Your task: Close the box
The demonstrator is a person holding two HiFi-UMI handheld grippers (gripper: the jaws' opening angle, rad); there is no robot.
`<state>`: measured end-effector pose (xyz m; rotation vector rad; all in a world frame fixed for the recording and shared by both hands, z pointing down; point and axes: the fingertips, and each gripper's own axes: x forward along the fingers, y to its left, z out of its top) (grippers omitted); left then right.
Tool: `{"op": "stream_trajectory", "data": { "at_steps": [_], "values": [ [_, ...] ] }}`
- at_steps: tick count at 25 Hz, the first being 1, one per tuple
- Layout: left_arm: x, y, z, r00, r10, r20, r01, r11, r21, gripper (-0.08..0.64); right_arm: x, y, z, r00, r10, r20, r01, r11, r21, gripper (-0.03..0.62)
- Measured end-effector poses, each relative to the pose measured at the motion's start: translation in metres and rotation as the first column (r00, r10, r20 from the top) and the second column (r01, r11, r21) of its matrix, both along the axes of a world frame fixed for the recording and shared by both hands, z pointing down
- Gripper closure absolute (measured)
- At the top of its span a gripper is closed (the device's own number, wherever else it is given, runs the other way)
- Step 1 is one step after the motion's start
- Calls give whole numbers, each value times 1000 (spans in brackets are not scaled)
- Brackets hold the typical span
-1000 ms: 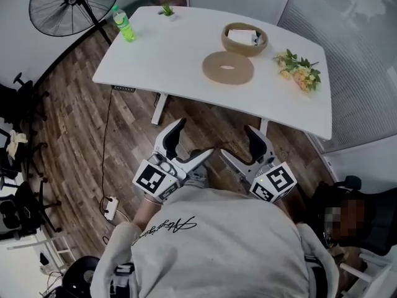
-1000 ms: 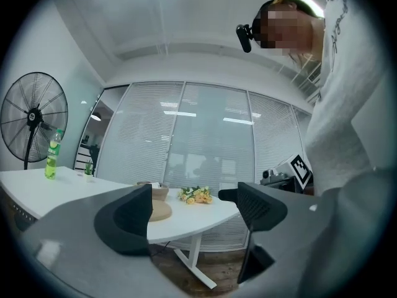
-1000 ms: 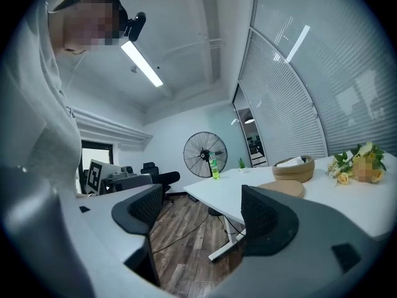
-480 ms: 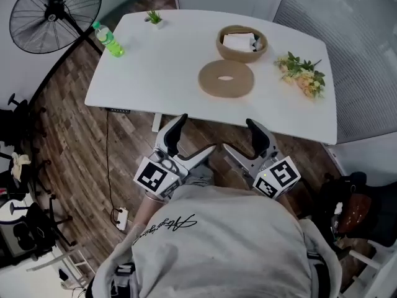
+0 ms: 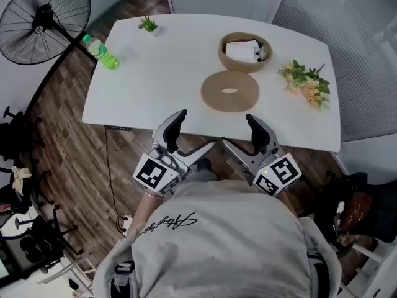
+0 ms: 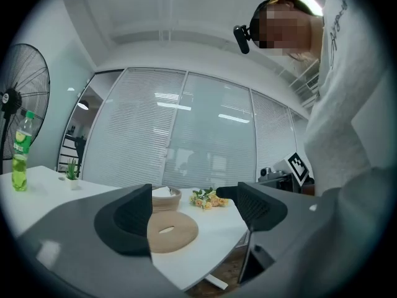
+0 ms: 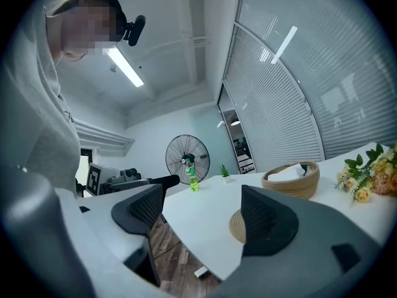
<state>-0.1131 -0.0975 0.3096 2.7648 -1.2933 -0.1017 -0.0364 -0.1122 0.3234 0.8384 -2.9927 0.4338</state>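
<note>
A round woven box (image 5: 245, 50) with something white inside stands open on the white table (image 5: 155, 73). Its flat round lid (image 5: 230, 92), with a slot in the middle, lies just in front of it. My left gripper (image 5: 189, 138) and right gripper (image 5: 246, 139) hover side by side at the table's near edge, short of the lid. Both are open with nothing between the jaws. In the left gripper view the lid (image 6: 172, 231) shows between the jaws of the left gripper (image 6: 195, 213), with the box (image 6: 166, 197) behind it. The right gripper view shows the box (image 7: 291, 179) beyond the right gripper (image 7: 201, 216).
A bunch of yellow flowers (image 5: 307, 82) lies at the table's right end. A green bottle (image 5: 101, 51) and a small potted plant (image 5: 147, 23) stand at its left end. A standing fan (image 5: 40, 17) and office chairs are on the wooden floor to the left.
Both grippers have moved forward together to the table's near edge. The lid and box now look nearer and larger in both gripper views. The jaws have kept the same opening.
</note>
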Motion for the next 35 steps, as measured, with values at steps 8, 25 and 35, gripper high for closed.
{"op": "stream_trajectory", "data": {
  "at_steps": [8, 25, 35],
  "values": [
    [-12, -42, -1, 998, 62, 5, -62, 998, 10, 143, -14, -36, -1, 998, 55, 9, -55, 998, 14, 210],
    [21, -97, 6, 996, 84, 21, -84, 996, -18, 143, 26, -93, 5, 998, -5, -61, 10, 997, 80, 208],
    [12, -108, 60, 968, 161, 191, -140, 983, -118, 107, 40, -118, 58, 919, -213, -331, 263, 958, 114, 132]
  ]
}}
